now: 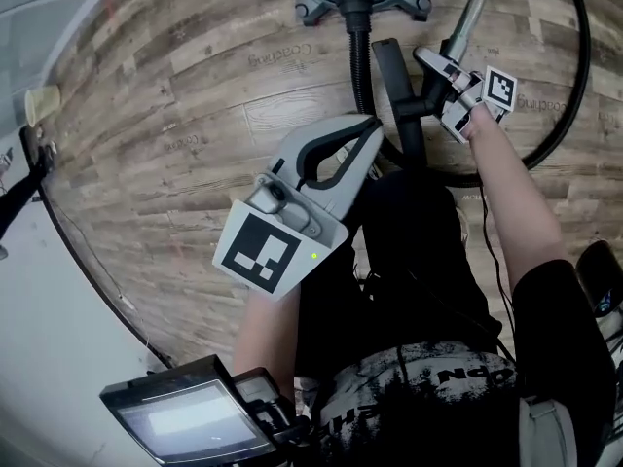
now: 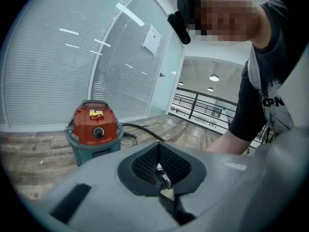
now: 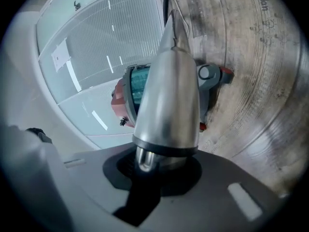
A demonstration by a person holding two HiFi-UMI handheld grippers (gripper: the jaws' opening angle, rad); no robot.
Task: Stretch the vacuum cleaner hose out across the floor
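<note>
"OPN" on black shirt (image 2: 263, 88)

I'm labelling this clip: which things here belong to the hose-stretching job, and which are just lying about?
Job: vacuum cleaner, black hose, metal wand clamped in right gripper.
Lying about: posted paper sheet, device with a screen.

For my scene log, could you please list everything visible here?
vacuum cleaner: one, orange lid on teal drum, on the floor
hose: one, black, from the vacuum toward the person
metal wand: one, silver, in the right jaws
floor: one, grey-brown wood planks, underfoot
glass wall: one, white blinds, behind the vacuum
screen device: one, grey, head view's bottom left
left gripper: one, grey, jaws shut, empty
right gripper: one, grey, jaws shut on the wand
</note>
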